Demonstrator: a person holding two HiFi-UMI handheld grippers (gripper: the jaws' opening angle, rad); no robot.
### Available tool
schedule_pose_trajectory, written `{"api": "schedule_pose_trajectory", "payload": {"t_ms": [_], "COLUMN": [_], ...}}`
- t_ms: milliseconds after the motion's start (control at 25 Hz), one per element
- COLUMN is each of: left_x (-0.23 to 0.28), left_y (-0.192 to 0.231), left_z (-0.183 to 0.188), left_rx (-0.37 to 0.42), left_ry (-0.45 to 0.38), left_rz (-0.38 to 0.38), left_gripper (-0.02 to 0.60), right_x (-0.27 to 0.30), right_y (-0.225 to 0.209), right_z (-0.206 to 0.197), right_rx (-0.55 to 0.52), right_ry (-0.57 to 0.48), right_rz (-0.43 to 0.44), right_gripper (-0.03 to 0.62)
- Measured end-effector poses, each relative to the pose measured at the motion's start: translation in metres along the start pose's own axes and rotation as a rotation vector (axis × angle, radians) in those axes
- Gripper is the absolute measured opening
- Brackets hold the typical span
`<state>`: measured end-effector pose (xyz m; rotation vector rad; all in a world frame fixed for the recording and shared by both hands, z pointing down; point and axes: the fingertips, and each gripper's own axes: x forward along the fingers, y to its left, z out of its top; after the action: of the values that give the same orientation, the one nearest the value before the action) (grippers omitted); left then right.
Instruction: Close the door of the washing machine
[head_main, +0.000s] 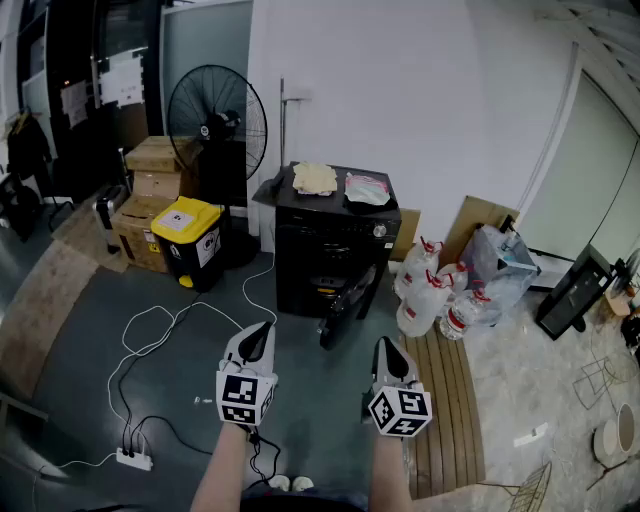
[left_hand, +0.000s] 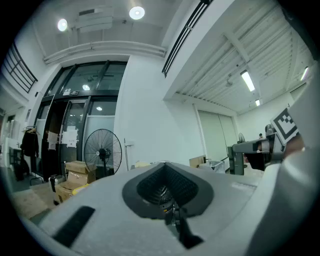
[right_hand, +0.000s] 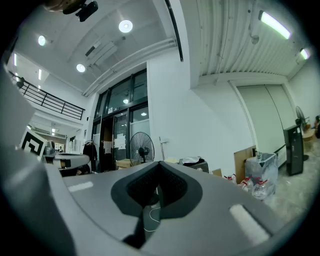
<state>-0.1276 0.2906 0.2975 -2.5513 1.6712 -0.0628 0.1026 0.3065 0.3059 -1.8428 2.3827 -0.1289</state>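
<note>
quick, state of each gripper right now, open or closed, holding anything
left gripper: closed, holding nothing
right gripper: closed, holding nothing

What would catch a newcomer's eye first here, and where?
The black washing machine stands mid-frame against the white wall, its door hanging open in front. A tall black fan and a yellow-lidded bin stand to its left. In the foreground, the left gripper and right gripper, both shut, point toward it.
</note>
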Motion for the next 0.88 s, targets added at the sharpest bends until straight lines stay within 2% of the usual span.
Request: {"api": "schedule_pose_trajectory", "payload": {"t_ms": [560,880], "left_x": [0.005,0.009], "left_y": [0.001,-0.011], "left_z": [-0.007,-0.024], "left_rx": [-0.01,-0.024], "left_ry": [0.019,0.05], "left_rz": [-0.006,-0.048], "left_gripper": [0.008,0.008], "right_x": [0.003,-0.003], "right_y": [-0.002,-0.005], "right_z": [-0.002,-0.009], "right_rx": [0.034,0.042], "right_ry": [-0.002,0.003], "right_rz": [-0.004,-0.027], "right_gripper": [0.011,0.012]}}
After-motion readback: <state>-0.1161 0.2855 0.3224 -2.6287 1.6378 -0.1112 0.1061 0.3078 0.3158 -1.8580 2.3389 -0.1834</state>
